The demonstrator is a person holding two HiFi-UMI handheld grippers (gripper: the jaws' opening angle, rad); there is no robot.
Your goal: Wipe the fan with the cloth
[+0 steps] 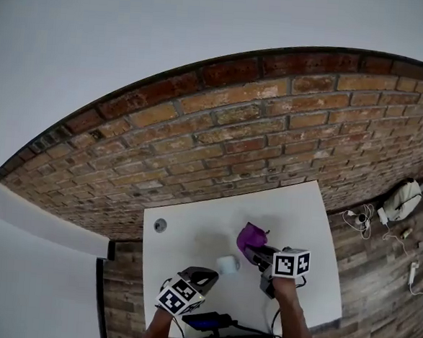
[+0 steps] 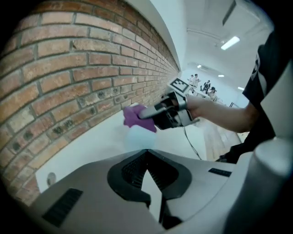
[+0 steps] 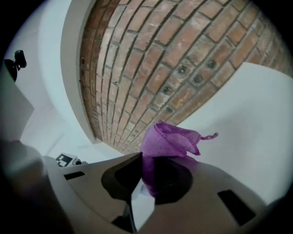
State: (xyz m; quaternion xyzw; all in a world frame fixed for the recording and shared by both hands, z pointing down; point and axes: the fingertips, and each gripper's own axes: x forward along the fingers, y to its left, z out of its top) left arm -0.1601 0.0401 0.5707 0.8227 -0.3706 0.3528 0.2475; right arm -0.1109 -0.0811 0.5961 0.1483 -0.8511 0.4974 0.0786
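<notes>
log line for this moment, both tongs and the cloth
left tongs: shut, empty | right tongs: shut on cloth | fan: on table, beside cloth | contact: unclear

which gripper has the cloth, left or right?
The right gripper: its jaws are shut on the purple cloth. The left gripper is shut too, but with nothing between its jaws.

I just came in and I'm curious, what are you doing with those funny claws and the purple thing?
A person holds a gripper in each hand over a white table by a brick wall. The right gripper is shut on a purple cloth, held close to the small pale fan on the table. The left gripper is shut and empty, near the fan.
</notes>
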